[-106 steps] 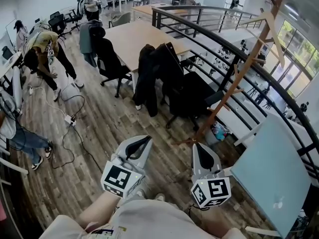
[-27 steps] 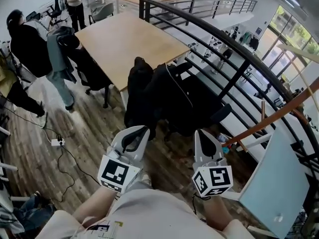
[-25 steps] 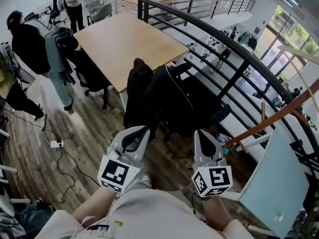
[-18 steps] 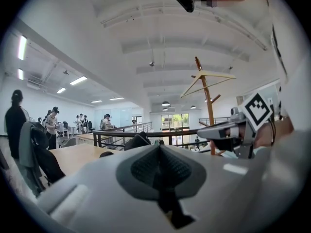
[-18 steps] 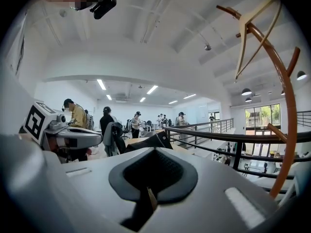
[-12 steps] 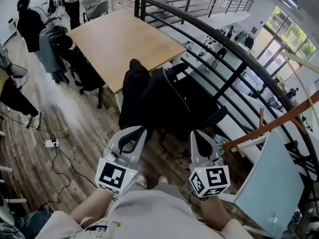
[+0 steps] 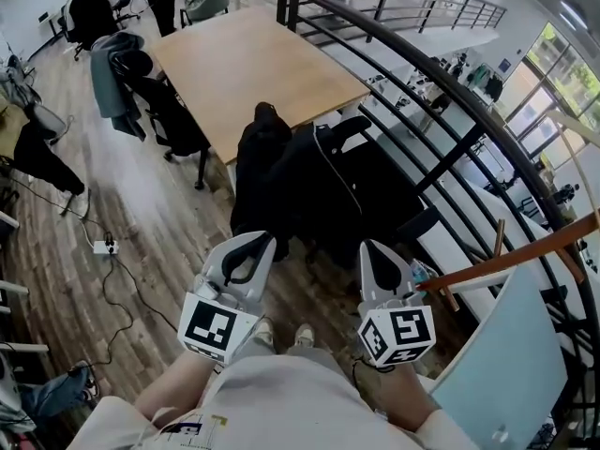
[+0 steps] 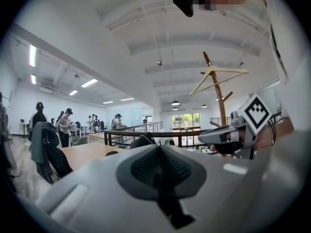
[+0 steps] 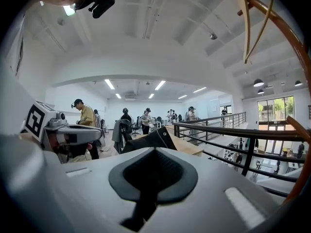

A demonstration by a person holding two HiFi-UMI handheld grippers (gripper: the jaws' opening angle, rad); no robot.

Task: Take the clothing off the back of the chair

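A black garment [image 7: 260,162] hangs over the back of a black office chair [image 7: 361,200] at the near corner of the wooden table [image 7: 253,59]. My left gripper [image 7: 251,244] and right gripper [image 7: 374,249] are held side by side just short of the chair, both shut and empty. In the left gripper view the shut gripper [image 8: 159,165] points at the garment's top [image 8: 144,140], with the right gripper [image 8: 227,136] beside it. In the right gripper view the shut gripper [image 9: 152,171] faces the dark chair back [image 9: 151,139].
A second chair with a grey-blue jacket [image 7: 114,56] stands at the table's far left. A black railing [image 7: 459,120] curves along the right, with a wooden coat stand [image 7: 511,254] and a pale board [image 7: 502,364] near it. A power strip [image 7: 103,247] and cables lie on the floor; people [image 7: 89,7] stand further back.
The chair with the black garment has come nearer and now lies just ahead of both grippers. The people at the left have moved off. Both grippers stay shut.
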